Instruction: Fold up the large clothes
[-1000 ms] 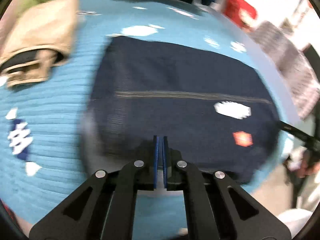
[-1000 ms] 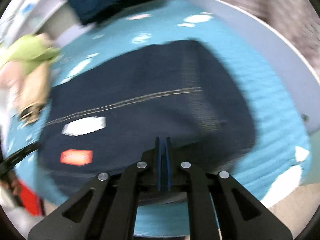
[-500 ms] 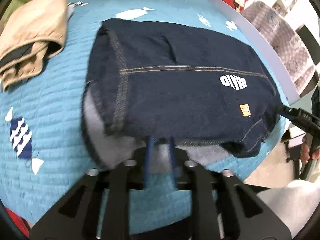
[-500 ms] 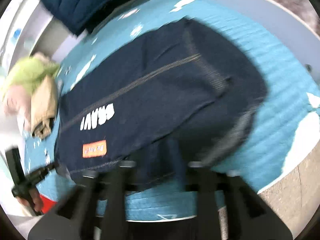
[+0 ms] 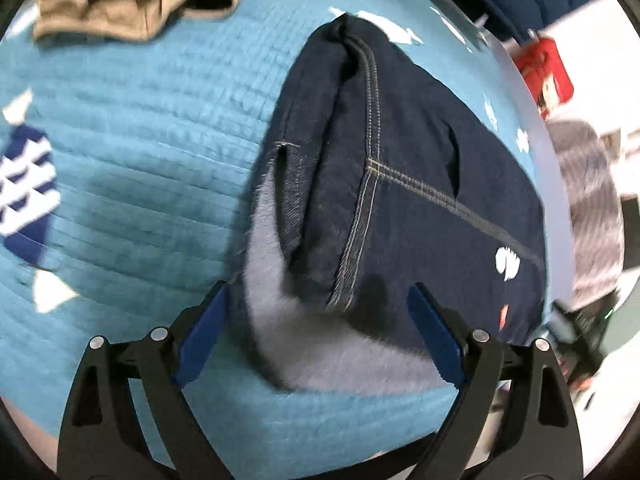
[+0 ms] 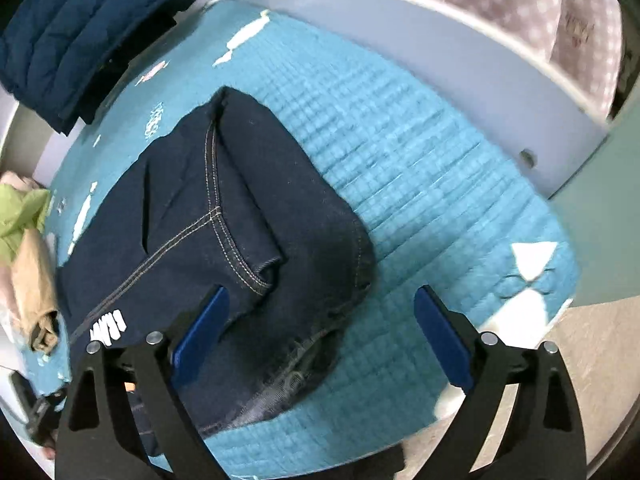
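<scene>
The dark navy denim garment with tan stitching and a pale fleecy lining (image 5: 404, 208) lies folded into a thick oblong on the turquoise quilted bedspread with white and navy fish shapes (image 5: 132, 168), filling the middle of the left wrist view and running toward three o'clock. By the look of it the fold is made and the garment let go: the left gripper (image 5: 320, 334) has its jaws opening wide, blue pads either side of the lining edge without pressing it, and the right gripper (image 6: 322, 336) likewise has jaws opening, one pad over the denim corner, the other over bare quilt. What seems left is tidying, since lining sticks out at six o'clock and one layer's corner curls up. Around it: a crumpled tan garment (image 5: 132, 4) at eleven o'clock in the left view, and a navy quilted puffer jacket (image 6: 76, 36) at ten o'clock in the right view, both well apart. Nothing blocks the grippers; the pale bed rim (image 6: 460, 60) lies beyond, at one o'clock.
</scene>
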A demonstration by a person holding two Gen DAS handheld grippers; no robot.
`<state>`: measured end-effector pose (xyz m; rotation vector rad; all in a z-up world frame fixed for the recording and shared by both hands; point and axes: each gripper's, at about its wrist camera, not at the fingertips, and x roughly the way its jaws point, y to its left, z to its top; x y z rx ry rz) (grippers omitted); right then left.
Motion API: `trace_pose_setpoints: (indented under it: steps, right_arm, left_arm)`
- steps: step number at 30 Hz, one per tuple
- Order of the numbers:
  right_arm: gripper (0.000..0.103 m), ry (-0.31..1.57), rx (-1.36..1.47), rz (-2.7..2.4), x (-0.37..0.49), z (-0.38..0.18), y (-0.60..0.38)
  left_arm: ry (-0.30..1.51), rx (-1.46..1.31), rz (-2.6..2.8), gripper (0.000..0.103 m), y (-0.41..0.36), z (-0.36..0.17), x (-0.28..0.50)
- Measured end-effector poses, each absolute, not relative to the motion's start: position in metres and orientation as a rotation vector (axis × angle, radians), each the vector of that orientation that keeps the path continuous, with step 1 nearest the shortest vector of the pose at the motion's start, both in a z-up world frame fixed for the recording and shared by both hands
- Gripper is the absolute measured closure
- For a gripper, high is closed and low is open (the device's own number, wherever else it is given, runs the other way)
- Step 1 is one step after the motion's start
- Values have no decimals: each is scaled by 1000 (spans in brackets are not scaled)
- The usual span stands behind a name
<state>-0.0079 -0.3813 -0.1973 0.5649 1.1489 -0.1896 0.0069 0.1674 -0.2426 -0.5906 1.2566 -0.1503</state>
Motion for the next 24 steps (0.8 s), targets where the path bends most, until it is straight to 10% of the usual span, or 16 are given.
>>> trace_pose_setpoints:
  steps: [5,8,9,10,12,24]
  right_arm:
    - [7,1174,521,-187,1,-206,-372]
    - [8,1169,488,-197,9,-206,-364]
    - [18,1159,477,-191,11,-205,-360]
    - [53,1158,477,-169,14,-206,-357]
    - [73,1156,482,-136,19,-206,-350]
    - [86,1085,451,-84,11,-178,-333]
  left_arm:
    - [1264,-684,-102,14,168,-247,20]
    - [1304,-646,-67,57,160,-249,26]
    - [1309,-613,-58,63,157,-249,28]
    - [1297,-591,-64,69,154,-247,29]
    - [1273,-561,-71,77,152,-240,26]
    - [1132,-526,-125,85,163,-183,0]
